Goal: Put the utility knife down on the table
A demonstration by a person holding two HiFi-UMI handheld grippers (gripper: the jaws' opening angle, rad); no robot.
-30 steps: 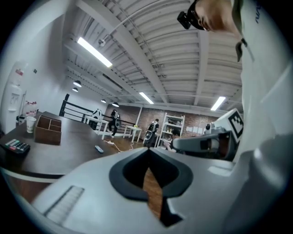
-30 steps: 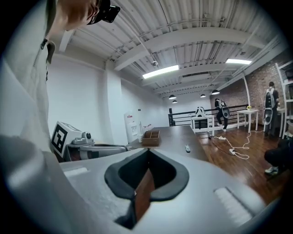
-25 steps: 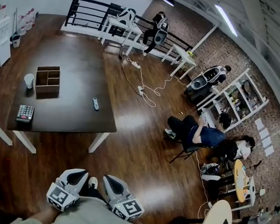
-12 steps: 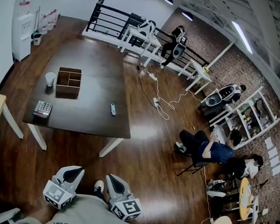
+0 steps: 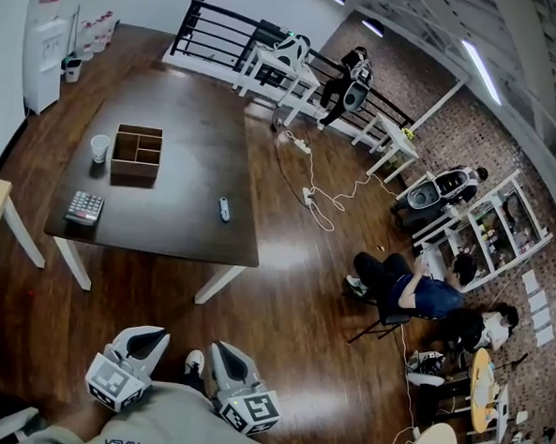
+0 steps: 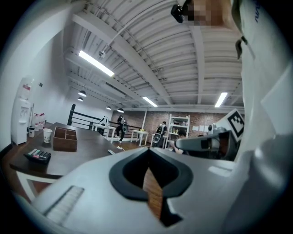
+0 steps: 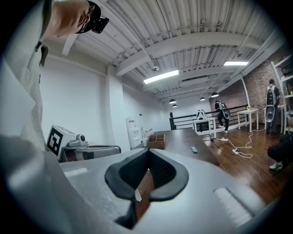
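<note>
A cup [image 5: 99, 148] is standing just beside a compartment box [image 5: 136, 155], and a calculator [image 5: 83, 208] is lying near them. Over on the wooden floor [image 5: 292, 302] a power strip [image 5: 307, 196] is trailing white cable. One person [image 5: 410, 292] is sitting near a shelf [image 5: 489, 220], and a railing [image 5: 224, 30] is running along the far side.

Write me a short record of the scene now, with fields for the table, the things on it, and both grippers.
table: dark brown wooden table, white legs
on it: small grey utility knife, brown wooden divided box, white cup, dark calculator
left gripper: shut, empty, away from table
right gripper: shut, empty, away from table
</note>
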